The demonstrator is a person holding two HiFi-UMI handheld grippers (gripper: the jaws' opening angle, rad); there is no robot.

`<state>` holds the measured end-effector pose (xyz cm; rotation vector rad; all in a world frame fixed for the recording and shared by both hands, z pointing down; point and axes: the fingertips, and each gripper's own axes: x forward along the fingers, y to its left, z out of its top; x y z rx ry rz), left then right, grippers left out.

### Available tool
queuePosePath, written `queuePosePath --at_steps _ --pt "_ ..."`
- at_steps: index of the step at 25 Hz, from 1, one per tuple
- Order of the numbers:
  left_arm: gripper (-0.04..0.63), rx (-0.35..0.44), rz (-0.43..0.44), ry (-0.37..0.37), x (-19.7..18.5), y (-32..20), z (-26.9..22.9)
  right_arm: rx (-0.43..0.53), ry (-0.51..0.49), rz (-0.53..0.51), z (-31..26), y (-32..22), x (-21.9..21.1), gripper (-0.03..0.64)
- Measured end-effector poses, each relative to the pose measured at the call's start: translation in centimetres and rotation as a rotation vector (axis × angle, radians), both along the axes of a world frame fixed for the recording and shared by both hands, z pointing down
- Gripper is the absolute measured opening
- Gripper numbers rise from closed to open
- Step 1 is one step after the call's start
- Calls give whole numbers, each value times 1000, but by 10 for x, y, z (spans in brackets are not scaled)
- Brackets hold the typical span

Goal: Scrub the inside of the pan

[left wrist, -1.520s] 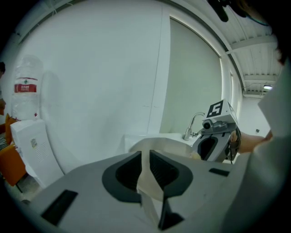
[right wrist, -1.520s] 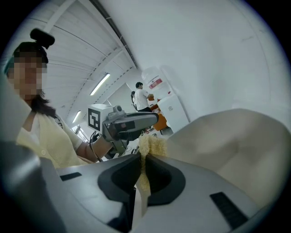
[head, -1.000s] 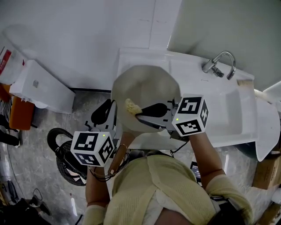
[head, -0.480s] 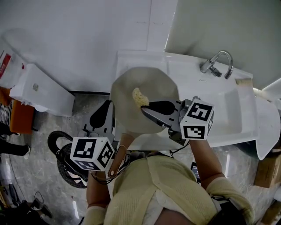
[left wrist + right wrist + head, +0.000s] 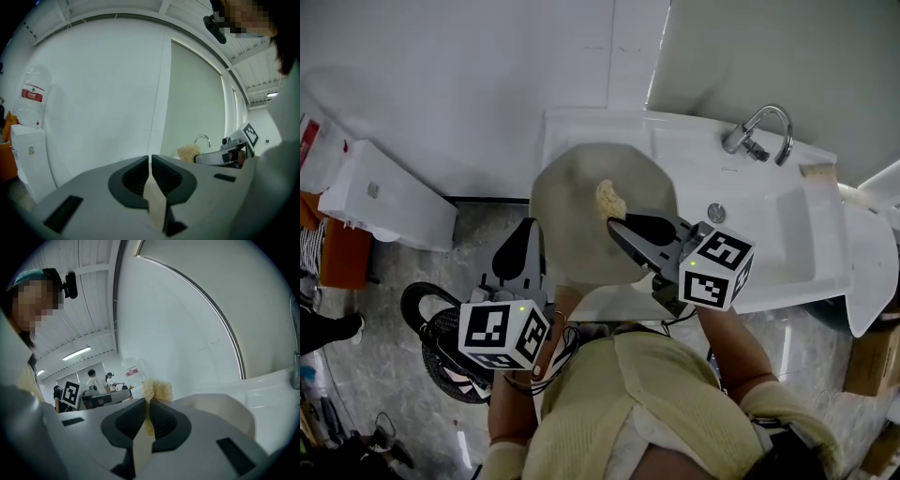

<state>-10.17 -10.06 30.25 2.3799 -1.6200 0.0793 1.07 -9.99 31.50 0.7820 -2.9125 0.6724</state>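
sponge set in the far half of the pan, room open toward the handle

the pan is seen over the left end of the sink, its hollow turned up and its long axis run from the far rim back along the handle toward the person. the right gripper is reached in from the near right, and its fingers are closed on the sponge; in the right gripper view the sponge is pinched between them and stands out past their tips. the sponge is placed at or just above the pan's inner face, right of centre and toward the far side; contact cannot be confirmed.

the left gripper is held just left of the handle, outside the pan, and its fingers are shown pressed together on nothing in the left gripper view. what steadies the pan cannot be told.

the most bare surface is judged to lie left of the sponge and back toward the handle. less room is left on the right, where the rim is close and the tap stands beyond.
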Motion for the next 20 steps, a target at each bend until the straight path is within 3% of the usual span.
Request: queuePosePath --at_steps 9,20 --pt "74 20 -61 -29 -3 0 1 -18 12 122 12 -7 13 46" --pt "75 -19 -86 -28 -6 1 15 6 142 260 28 -17 25 46"
